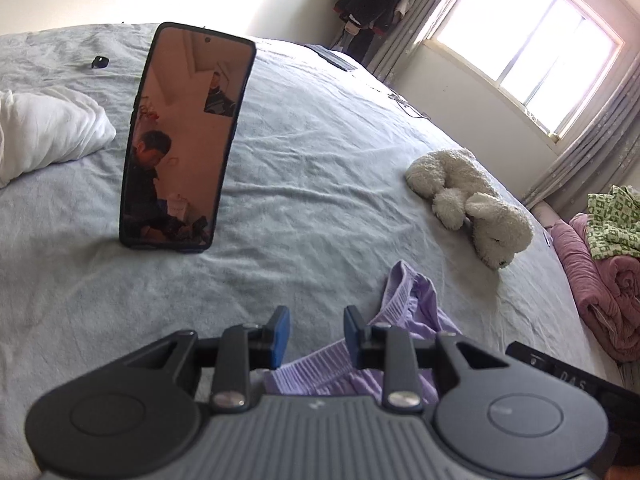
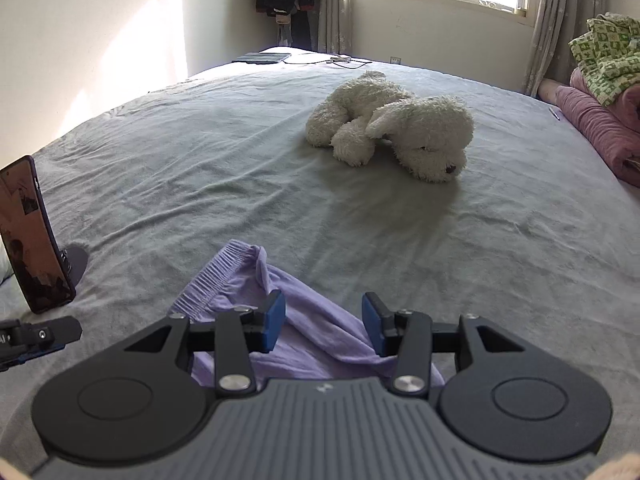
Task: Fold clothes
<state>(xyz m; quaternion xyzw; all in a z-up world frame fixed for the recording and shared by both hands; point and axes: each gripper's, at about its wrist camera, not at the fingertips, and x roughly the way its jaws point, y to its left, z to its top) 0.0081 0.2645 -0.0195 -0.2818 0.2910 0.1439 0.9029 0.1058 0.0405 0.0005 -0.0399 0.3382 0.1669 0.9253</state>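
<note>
Ahead of both grippers, wide grey-blue bed sheet [image 2: 200, 160], wrinkled, filling most of each view. Far ahead and right of right gripper [image 2: 324, 326], rolled pink blanket [image 2: 596, 128] with green patterned cloth [image 2: 604, 56] on top, at bed's edge. Straight ahead, well apart, white plush dog [image 2: 392, 128] lying on its side. Ahead and left of left gripper [image 1: 316, 334], dark phone [image 1: 188, 136] propped upright, screen mirroring the room; white bedding [image 1: 48, 128] farther left. Directly beneath and between both grippers, crumpled lilac garment [image 2: 304, 320], elastic waistband toward the front. Right gripper's blue pads parted fairly wide, fabric below, not pinched. Left gripper's pads narrowly apart, gripping nothing.
</note>
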